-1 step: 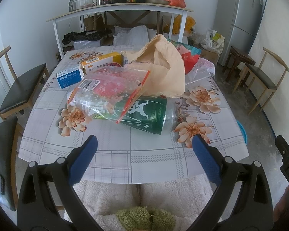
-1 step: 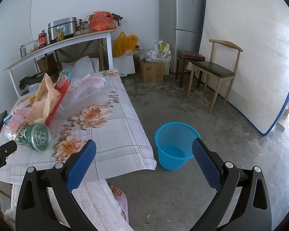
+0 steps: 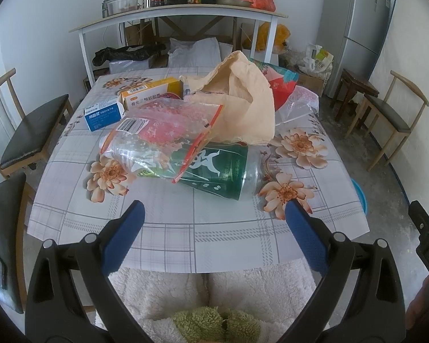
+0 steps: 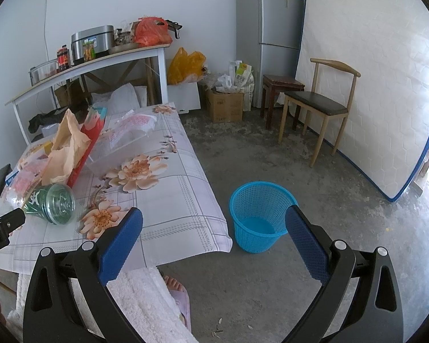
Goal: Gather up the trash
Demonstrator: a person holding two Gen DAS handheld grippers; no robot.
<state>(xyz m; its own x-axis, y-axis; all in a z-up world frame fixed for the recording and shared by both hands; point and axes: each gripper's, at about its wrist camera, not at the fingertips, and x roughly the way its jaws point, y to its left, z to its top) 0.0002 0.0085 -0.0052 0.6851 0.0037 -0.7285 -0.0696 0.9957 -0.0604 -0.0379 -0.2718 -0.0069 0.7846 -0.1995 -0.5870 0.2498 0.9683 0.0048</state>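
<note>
Nothing has moved since the earlier frame: both views match it, trash and bin alike. My left gripper (image 3: 214, 217) hangs over the near edge of the table (image 3: 186, 228), jaws wide apart and holding nothing; my right gripper (image 4: 214, 223) is equally spread and empty, aimed past the table corner toward the bin (image 4: 257, 217) on the floor. All the trash sits on the table: a cup (image 3: 220, 171) lying on its side, a clear bag (image 3: 157, 134) draped over it, a paper bag (image 3: 243, 105) behind, boxes (image 3: 123, 103) further back. The bin looks empty, though its mesh hides part of the bottom, so I judge collecting has not begun. Next I need to reach forward with the left and close on the cup or the clear bag, lifting cleanly so the pile doesn't drag along.
</note>
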